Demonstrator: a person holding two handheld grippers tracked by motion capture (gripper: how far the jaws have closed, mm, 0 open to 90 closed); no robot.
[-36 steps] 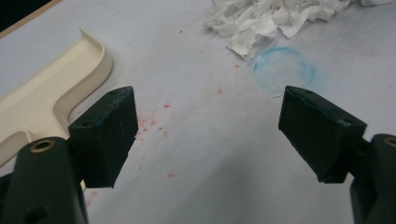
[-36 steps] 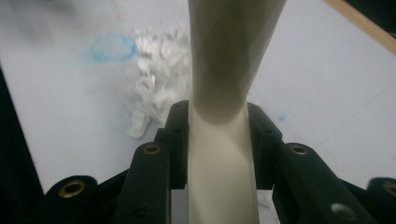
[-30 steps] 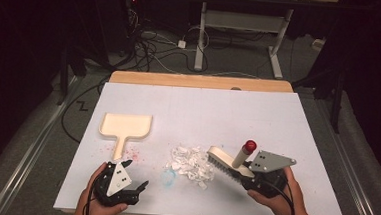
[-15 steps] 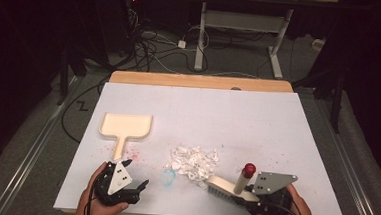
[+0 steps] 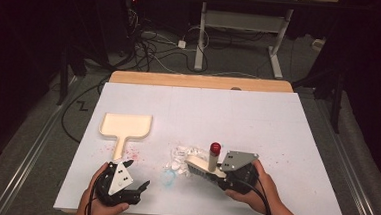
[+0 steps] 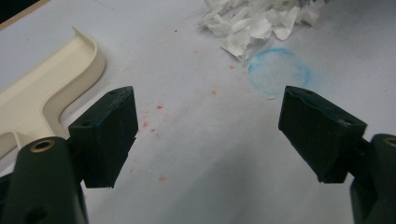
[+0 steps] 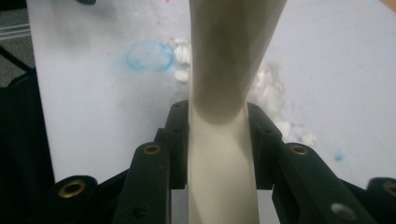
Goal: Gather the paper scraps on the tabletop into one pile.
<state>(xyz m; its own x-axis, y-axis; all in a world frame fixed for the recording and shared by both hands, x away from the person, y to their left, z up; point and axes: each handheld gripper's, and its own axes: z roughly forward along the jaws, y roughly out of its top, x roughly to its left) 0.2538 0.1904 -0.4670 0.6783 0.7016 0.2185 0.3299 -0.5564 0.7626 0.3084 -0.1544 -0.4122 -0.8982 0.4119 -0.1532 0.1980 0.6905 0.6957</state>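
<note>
1. The right gripper (image 5: 213, 172) is clamped on the cream handle of a brush (image 5: 202, 167); in the right gripper view the handle (image 7: 219, 154) sits squeezed between both black jaws and runs straight up and off the top edge, so the brush head is cut off there.
2. From above, the brush head lies just ahead of that gripper's jaws, touching the near edge of the paper scraps (image 5: 183, 154). Whether the bristles press on the table I cannot tell.
3. A red knob (image 5: 215, 148) stands on a short pale stem right above the brush handle; what it is fixed to is hard to make out.
4. The grey plate and the person's right hand (image 5: 253, 189) cover most of the gripper body.
5. The left gripper (image 5: 137, 173) stands wide open and holds nothing; in the left gripper view only bare table lies between its two jaws.
6. A faint blue ring stain (image 6: 279, 70) sits just beyond its right jaw, and the scraps (image 6: 254, 21) lie farther out, cut off by the top edge.
7. The cream dustpan (image 5: 125, 127) lies ahead of the left gripper, its handle pointing back toward the jaws; in the left gripper view (image 6: 44, 88) it is only partly in frame.
8. Small red specks dot the white table (image 5: 277, 128) around the dustpan handle.
</note>
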